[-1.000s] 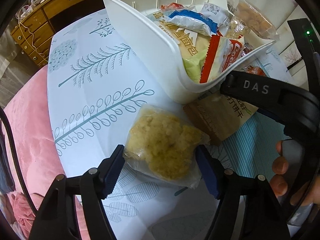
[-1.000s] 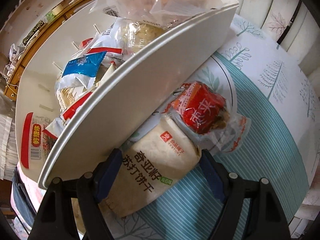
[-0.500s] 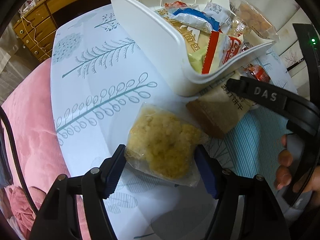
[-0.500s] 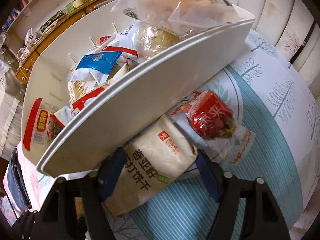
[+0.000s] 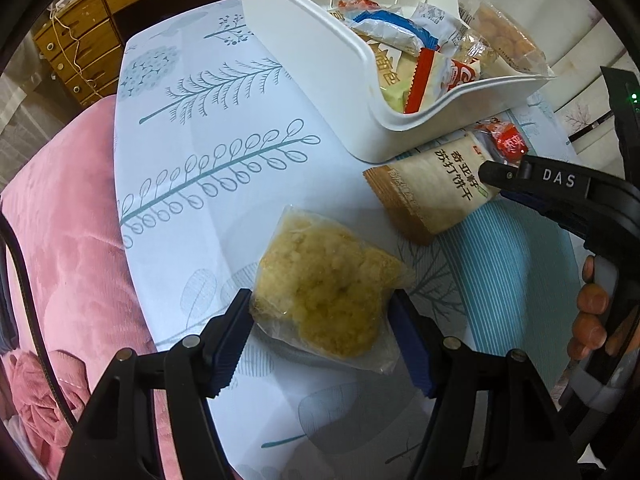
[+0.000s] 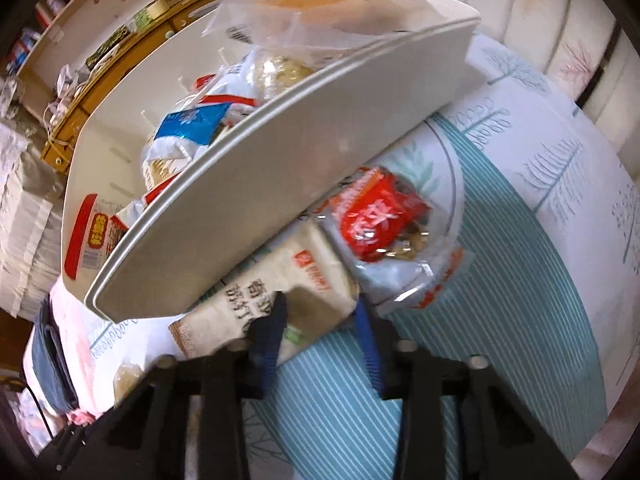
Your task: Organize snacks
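Note:
A white bin (image 5: 304, 64) holding several snack packets stands on the table; it also shows in the right wrist view (image 6: 256, 184). My left gripper (image 5: 324, 320) is shut on a clear bag of yellow crumbly snack (image 5: 320, 288), its blue pads pressed against both sides. My right gripper (image 6: 320, 312) is shut on a beige cracker packet (image 6: 280, 296) lying beside the bin; the packet also shows in the left wrist view (image 5: 432, 192). A red snack packet (image 6: 380, 220) lies just beyond it against the bin wall.
The table wears a white and teal leaf-print cloth (image 5: 208, 152). A pink cushion (image 5: 60, 240) sits at its left edge. A wooden drawer unit (image 5: 80, 48) stands behind. The right gripper body (image 5: 560, 188) and the hand holding it show at right.
My right gripper's jaws have closed onto the cracker packet and the view has pulled back and tilted. My left gripper has drawn back from the bin with the crumbly snack bag between its pads.

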